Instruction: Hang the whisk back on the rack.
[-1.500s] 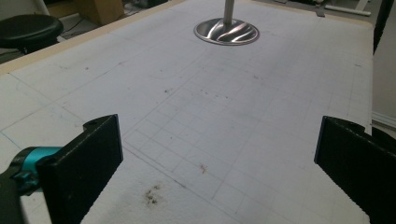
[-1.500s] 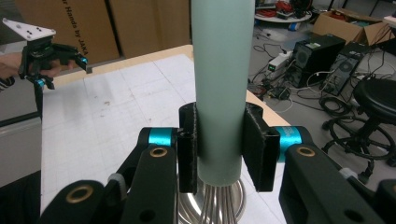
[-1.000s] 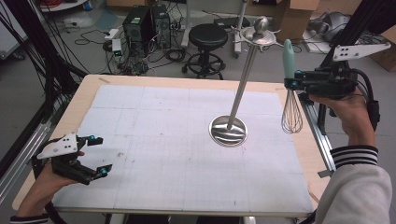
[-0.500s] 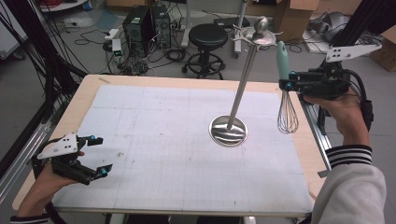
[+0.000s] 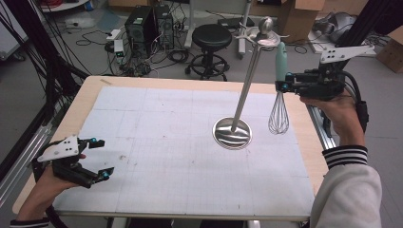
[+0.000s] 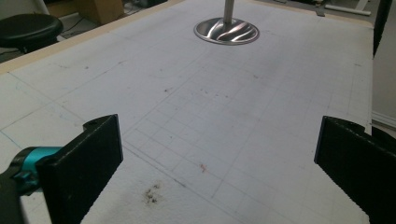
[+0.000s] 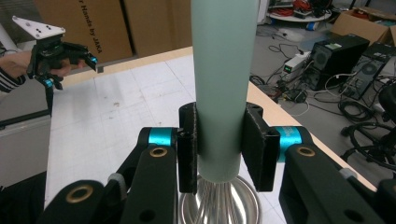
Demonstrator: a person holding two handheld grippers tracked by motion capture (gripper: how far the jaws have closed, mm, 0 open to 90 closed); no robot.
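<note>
- One piece of text can be read: in the right gripper view, a brown cardboard box [image 7: 100,28] stands beyond the bench, up and to the left of the right gripper [image 7: 219,144]. Dark print on its side reads "Hands by JAKA"; the start of the line is cut off.
- Nothing else carries legible writing, numbers or signs.

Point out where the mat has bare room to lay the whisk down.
Most of the gridded mat lies bare: the wide stretch between the left gripper and the stand's round base, and the near strip in front of that base. The far right is crowded: stand pole, hanging whisk and right gripper.
</note>
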